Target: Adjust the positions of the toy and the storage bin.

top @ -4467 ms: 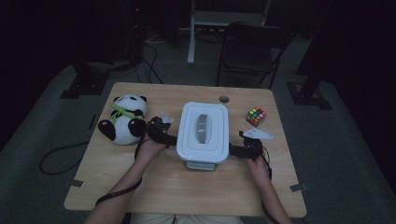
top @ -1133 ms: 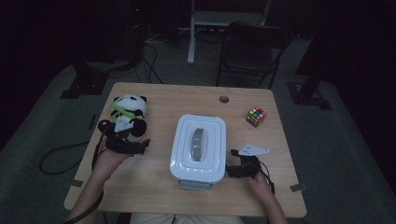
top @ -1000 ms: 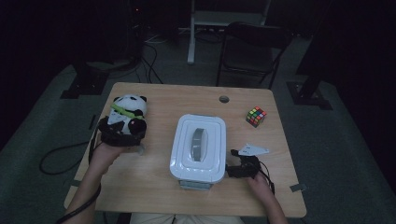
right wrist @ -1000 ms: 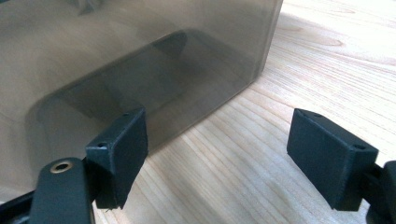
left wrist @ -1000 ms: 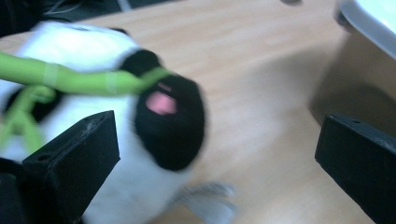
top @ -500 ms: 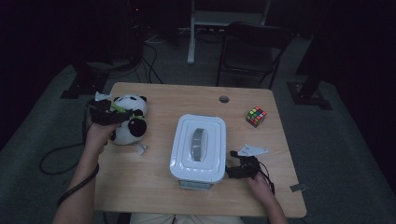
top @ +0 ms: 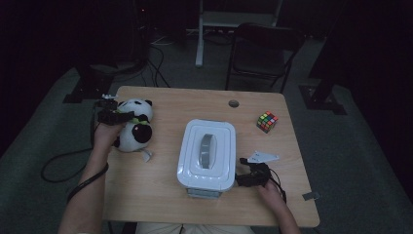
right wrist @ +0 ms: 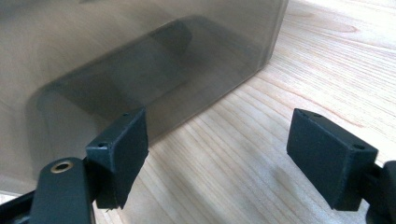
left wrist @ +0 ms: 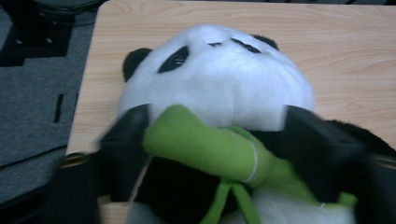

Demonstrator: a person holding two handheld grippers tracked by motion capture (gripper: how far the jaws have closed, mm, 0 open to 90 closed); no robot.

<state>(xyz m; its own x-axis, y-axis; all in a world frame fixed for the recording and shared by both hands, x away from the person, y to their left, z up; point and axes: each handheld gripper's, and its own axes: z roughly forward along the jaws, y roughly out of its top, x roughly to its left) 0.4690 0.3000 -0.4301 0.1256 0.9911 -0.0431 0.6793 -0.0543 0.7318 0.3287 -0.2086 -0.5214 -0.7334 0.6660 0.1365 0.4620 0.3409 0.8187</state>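
A black-and-white plush panda (top: 131, 129) holding a green bamboo stalk lies at the table's left edge. My left gripper (top: 114, 117) reaches over it from the left. In the left gripper view the panda (left wrist: 219, 79) sits between the blurred black jaws of the left gripper (left wrist: 222, 140), which have just been closing and now press into the plush at the bamboo and neck. My right gripper (top: 246, 178) rests on the table by the near right corner of a white lidded box (top: 207, 153). In its own view, the right gripper (right wrist: 219, 140) stands open over bare wood beside the box wall (right wrist: 140, 60).
A colour cube (top: 267, 121) sits at the right of the wooden table (top: 160, 195), and a round cable hole (top: 234, 103) lies near the far edge. A dark chair (top: 263, 48) stands behind the table. Cables trail on the floor at the left.
My left hand has swung left and farther back from the panda's near side to its head, and the jaws have narrowed around the plush. The right gripper has stayed put.
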